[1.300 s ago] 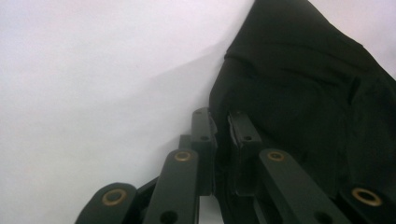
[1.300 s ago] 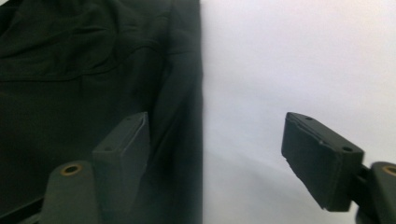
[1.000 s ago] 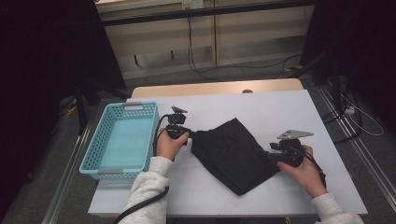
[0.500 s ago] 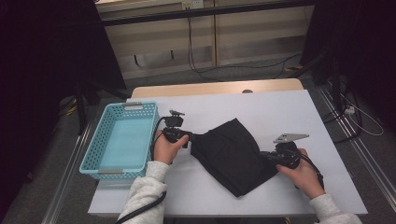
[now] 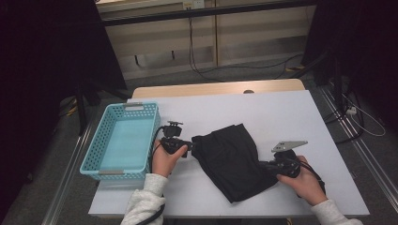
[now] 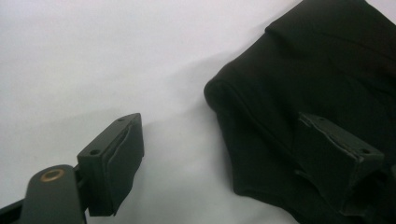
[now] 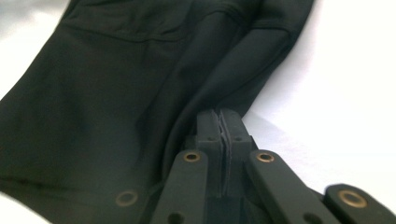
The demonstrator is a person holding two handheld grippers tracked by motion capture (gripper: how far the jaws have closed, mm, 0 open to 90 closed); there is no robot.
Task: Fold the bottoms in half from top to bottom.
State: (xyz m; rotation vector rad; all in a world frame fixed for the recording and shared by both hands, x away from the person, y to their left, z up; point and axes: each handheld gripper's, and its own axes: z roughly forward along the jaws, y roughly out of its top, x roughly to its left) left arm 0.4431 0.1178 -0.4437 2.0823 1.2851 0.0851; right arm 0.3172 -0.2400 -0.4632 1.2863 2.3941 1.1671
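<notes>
A black cloth (image 5: pixel 230 159) lies crumpled in the middle of the white table (image 5: pixel 281 112). My left gripper (image 5: pixel 190 149) is at the cloth's left corner, open. In the left gripper view its jaws (image 6: pixel 224 128) straddle the rounded edge of the cloth (image 6: pixel 327 60), one jaw over the bare table and the other over the fabric. My right gripper (image 5: pixel 267 165) is at the cloth's right edge. In the right gripper view its jaws (image 7: pixel 219 114) are pressed together on a fold of the cloth (image 7: pixel 102 84).
A light blue plastic basket (image 5: pixel 94 159) stands at the left edge of the table, beside my left hand. The table's far half is bare white surface. Cables run across the floor beyond the table.
My right gripper has moved a little left and toward me along the cloth's right edge. The left gripper has hardly shifted.
</notes>
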